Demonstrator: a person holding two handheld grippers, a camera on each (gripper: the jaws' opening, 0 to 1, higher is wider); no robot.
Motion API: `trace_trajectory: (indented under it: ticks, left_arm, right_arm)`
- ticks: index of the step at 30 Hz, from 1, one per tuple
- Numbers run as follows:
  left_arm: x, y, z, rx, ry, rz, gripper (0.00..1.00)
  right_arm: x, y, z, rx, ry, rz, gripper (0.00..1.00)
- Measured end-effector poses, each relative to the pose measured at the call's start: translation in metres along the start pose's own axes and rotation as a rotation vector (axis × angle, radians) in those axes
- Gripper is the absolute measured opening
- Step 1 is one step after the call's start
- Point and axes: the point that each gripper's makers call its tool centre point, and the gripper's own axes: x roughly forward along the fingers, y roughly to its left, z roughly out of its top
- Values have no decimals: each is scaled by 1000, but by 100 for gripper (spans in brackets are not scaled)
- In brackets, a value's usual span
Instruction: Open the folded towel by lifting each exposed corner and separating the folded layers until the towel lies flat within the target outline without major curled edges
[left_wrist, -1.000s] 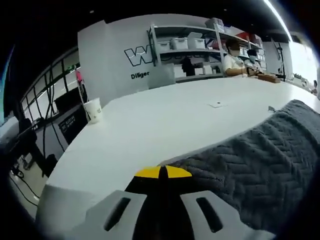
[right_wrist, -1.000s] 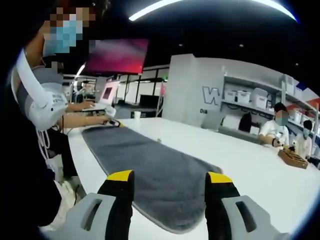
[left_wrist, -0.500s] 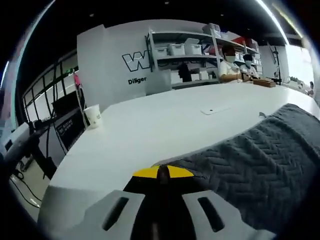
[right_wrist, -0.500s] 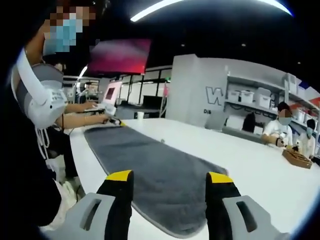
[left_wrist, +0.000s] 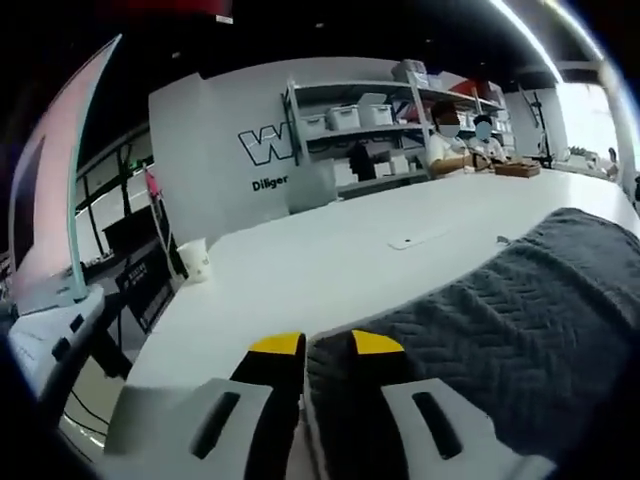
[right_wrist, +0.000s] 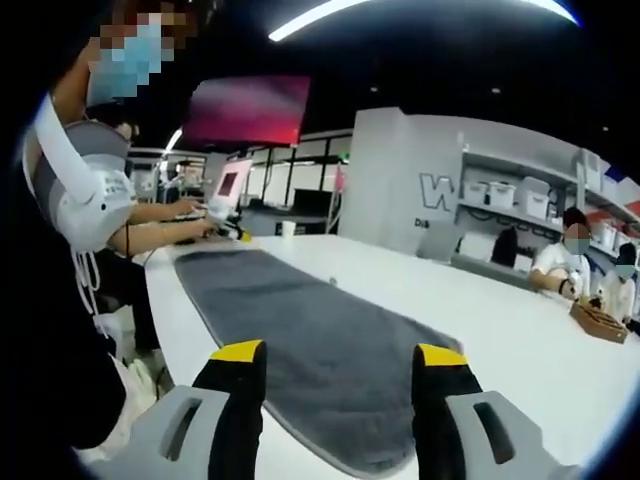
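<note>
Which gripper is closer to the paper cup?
Left. The left gripper is at the towel end near the cup; the right gripper hovers open at the far end.

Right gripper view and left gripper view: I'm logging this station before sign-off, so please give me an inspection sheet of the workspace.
Surface: white table, large and smooth.
Job's things: grey towel, a long strip lying flat along the table; herringbone weave visible in the left gripper view. No target outline seen.
Clutter: paper cup near the table's edge; a small flat white item beyond the towel.
Grippers: left gripper, jaws slightly apart with the towel's end between them; right gripper, jaws wide apart above the towel's near end.
Cables: dark cables hang off the table's side.
Surroundings: shelves with bins, seated people, a red screen.
</note>
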Motion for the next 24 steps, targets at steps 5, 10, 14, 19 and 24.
trace_trajectory:
  ticks: [5, 10, 14, 19, 24]
  left_arm:
    - [-17, -4, 11, -16, -63, 7, 24]
    - [-34, -8, 16, -8, -88, 16, 26]
    - [-51, -8, 26, -25, -137, 34, 30]
    - [-63, -18, 29, -42, -153, -15, 33]
    - [-78, -26, 37, -82, -193, -39, 36]
  right_arm:
    - [1, 3, 2, -5, -6, 4, 58]
    - [3, 5, 4, -7, -8, 9, 58]
    - [4, 5, 5, -11, -9, 13, 58]
    - [6, 7, 6, -12, -14, 13, 58]
    - [5, 7, 4, -10, -8, 9, 58]
